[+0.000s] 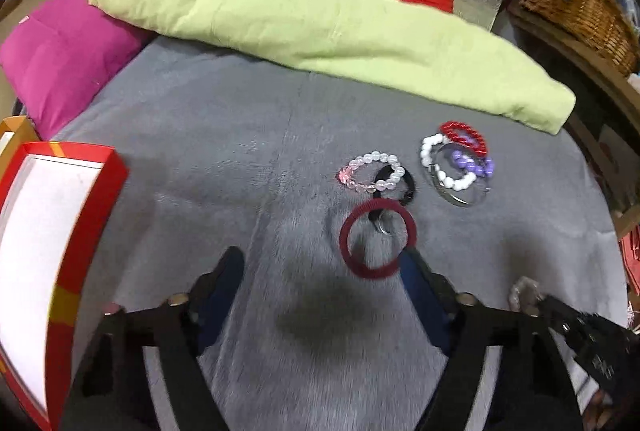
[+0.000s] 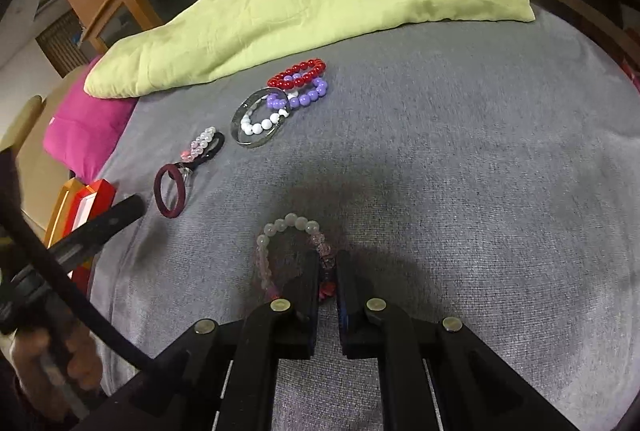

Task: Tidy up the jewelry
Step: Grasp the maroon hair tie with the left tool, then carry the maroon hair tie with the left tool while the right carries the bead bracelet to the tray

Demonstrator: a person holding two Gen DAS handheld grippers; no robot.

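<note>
Jewelry sorting: right tongs [image 2: 328, 267] pinch a pale bead bracelet [image 2: 280, 231] off the grey bed [image 2: 460, 171], left tongs [image 1: 320, 263] spread by the maroon hair tie [image 1: 378, 239], probably headed for the red box [image 1: 52, 231] alongside

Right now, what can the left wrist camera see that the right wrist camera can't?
Only the left wrist view shows the open left gripper, the wicker basket and the white inside of the red box.

Only the right wrist view shows the right gripper shut on a pale bead bracelet, and a hand.

Both show the dark red hair tie, the jewelry pile and the green quilt.
</note>
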